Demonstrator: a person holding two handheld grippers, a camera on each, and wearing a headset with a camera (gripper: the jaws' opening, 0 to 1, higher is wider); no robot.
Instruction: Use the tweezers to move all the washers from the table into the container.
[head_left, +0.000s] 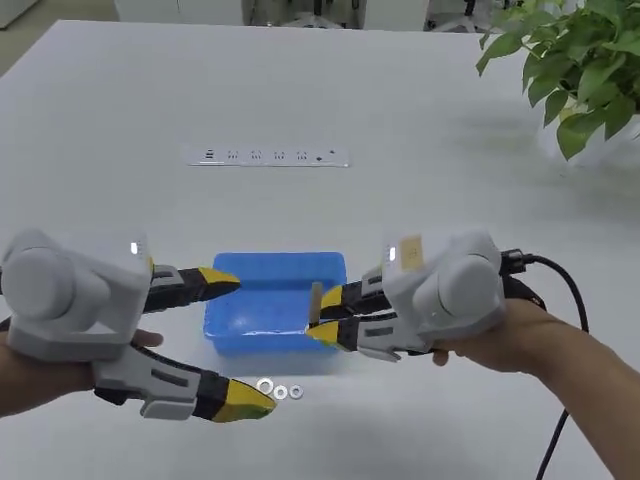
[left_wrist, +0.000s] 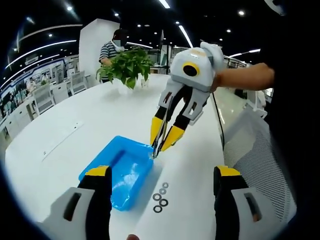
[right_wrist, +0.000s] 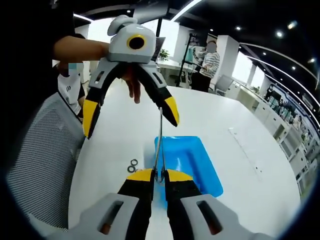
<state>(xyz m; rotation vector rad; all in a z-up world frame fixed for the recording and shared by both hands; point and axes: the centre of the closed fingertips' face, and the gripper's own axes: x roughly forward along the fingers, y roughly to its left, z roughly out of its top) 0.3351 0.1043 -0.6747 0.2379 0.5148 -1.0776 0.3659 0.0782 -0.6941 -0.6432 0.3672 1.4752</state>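
**Head view:** left gripper (head_left: 232, 340) has its jaws spread wide with nothing between them. Its lower yellow tip sits just beside the washers (head_left: 280, 390). Right gripper (head_left: 322, 316) has its jaws pinched nearly closed on the tweezers (head_left: 315, 300), a thin pale metal strip over the right side of the container (head_left: 262, 270). The container is a shallow blue plastic tray, rectangular with rounded corners and a glossy finish. The washers are small flat metal rings in a short row on the white table (head_left: 300, 90), just in front of the container and outside it. A flat white power strip (head_left: 268, 156) lies farther back, and a leafy green plant (head_left: 575, 60) is at far right.

**Left gripper view:** own jaws are well apart and empty, black with yellow tips. The washers (left_wrist: 160, 197) lie on the table between them, and the container (left_wrist: 120, 170) is just to their left. The right gripper (left_wrist: 164, 134) comes in from above, angled down and clamping the tweezers (left_wrist: 155, 148). The tweezers' point reaches the container's corner; I can't tell whether it touches.

**Right gripper view:** own jaws are almost together, with the tweezers (right_wrist: 160, 145) gripped between the yellow tips. They are slim bright steel, running straight forward along the container's (right_wrist: 192, 160) left edge. The washers (right_wrist: 132, 166) lie on the table just left of that edge. The left gripper (right_wrist: 130, 115) is opposite, jaws splayed and holding nothing.
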